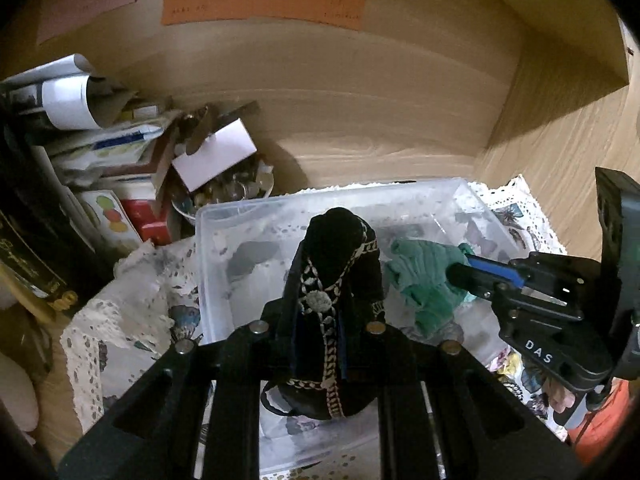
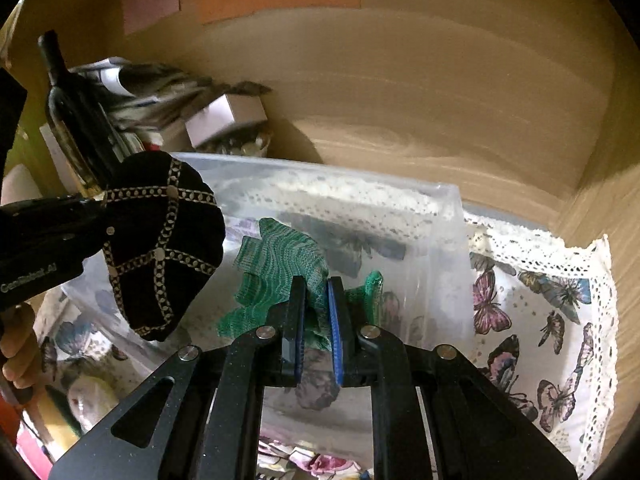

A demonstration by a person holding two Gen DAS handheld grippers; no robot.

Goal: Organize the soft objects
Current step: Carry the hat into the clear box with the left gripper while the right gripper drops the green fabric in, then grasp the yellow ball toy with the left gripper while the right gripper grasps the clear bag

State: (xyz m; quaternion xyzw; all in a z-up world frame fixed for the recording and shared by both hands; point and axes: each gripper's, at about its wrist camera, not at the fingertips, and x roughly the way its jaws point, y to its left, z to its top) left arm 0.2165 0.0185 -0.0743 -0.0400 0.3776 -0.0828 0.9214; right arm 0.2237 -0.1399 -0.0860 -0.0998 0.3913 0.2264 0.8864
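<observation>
The right gripper (image 2: 316, 312) is nearly closed, its black fingers (image 2: 297, 320) with blue pads pinching a bunched fold of the green knit cloth (image 2: 276, 264) between them. The cloth is a ribbed, wavy-patterned green piece, crumpled, hanging over the inside of the clear plastic bin (image 2: 440, 208); in the left wrist view the same green knit cloth (image 1: 420, 280) sits toward the bin's right half with the right gripper (image 1: 464, 270) reaching in from the right side.

The left gripper (image 1: 320, 320) is closed to a narrow gap around the black embroidered cap (image 1: 340, 264), which stands up between its fingers (image 1: 276, 312) above the clear plastic bin (image 1: 208, 240). The cap is dark velvet-like fabric with pale chain-pattern trim and a small round pale ornament (in the right wrist view the black embroidered cap (image 2: 160, 240) shows its crown, crossed by bands of the same trim with small metal studs at the crossings). It is held at the bin's left side, just beside the green cloth; whether they touch cannot be told.

The bin rests on a white lace-edged butterfly cloth (image 2: 540, 320) spread over the wooden counter (image 1: 560, 152). A dark wine bottle (image 2: 64, 100) and a pile of papers and boxes (image 1: 100, 140) stand behind the bin to the left.
</observation>
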